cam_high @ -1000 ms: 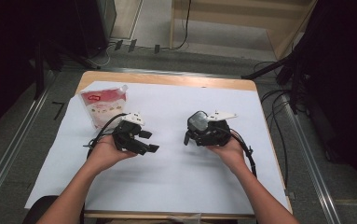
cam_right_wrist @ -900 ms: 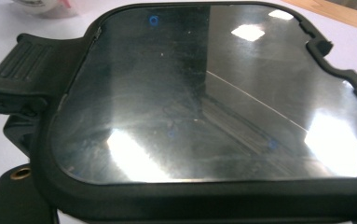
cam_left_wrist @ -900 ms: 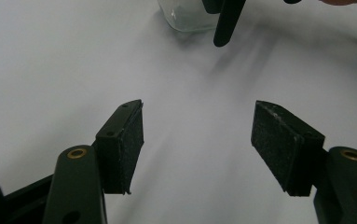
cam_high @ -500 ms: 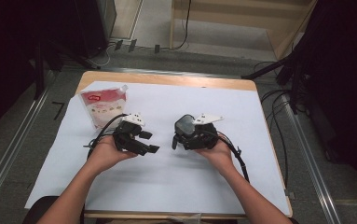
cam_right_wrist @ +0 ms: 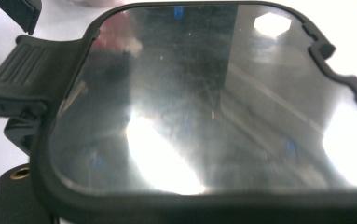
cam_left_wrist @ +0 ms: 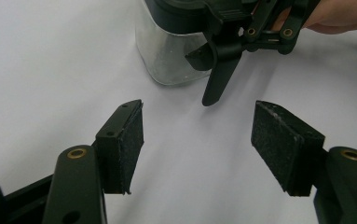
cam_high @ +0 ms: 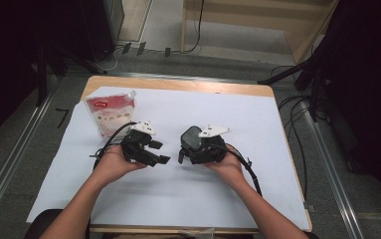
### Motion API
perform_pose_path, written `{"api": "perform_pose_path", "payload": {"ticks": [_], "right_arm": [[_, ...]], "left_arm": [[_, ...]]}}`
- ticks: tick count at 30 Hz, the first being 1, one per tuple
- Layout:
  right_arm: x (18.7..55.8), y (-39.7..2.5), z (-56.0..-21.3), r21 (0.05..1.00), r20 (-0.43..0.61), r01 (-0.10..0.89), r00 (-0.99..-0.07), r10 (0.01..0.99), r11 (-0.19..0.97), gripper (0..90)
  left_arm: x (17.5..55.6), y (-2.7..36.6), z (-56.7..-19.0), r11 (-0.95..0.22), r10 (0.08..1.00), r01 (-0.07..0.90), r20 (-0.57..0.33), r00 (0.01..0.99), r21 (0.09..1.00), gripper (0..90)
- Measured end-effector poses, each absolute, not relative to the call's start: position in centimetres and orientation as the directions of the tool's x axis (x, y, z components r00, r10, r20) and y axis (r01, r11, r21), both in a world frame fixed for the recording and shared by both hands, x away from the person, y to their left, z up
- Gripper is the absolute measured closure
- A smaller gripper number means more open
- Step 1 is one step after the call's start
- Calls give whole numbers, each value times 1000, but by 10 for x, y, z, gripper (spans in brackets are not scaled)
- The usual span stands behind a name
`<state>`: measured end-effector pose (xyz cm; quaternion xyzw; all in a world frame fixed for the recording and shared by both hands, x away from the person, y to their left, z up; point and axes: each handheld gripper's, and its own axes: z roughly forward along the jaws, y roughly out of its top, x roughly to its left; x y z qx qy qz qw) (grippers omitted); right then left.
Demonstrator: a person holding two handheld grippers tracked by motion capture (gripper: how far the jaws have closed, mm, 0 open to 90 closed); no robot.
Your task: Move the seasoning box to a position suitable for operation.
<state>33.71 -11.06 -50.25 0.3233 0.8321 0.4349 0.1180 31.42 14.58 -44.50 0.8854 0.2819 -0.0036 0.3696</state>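
White paper covering the wooden table (cam_high: 257, 89) bears a clear square jar with a black lid (cam_left_wrist: 176, 46), gripped by the right gripper (cam_high: 185, 149) near the centre. Beside it, the left gripper (cam_left_wrist: 197, 140) is held wide open. Steadying appears under way; the lid likely needs grasping next.

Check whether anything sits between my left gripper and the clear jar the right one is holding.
Nothing visible does. In the left gripper view, bare white paper lies between the open left gripper and the clear jar; the right gripper grips its far side.
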Motion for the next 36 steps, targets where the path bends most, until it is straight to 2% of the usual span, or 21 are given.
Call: {"api": "perform_pose_path", "payload": {"ticks": [11,22,36], "right_arm": [[334,-110,-503,799,44,411,-768,639,439,151],[334,-115,-501,784,98,454,-764,637,424,132],[319,-138,-494,747,91,474,-768,634,467,145]], "left_arm": [[314,147,-445,-570,498,502,-212,841,650,352],[314,146,-445,-575,495,499,-210,843,648,348],[319,145,-437,-567,488,503,-225,843,652,353]]}}
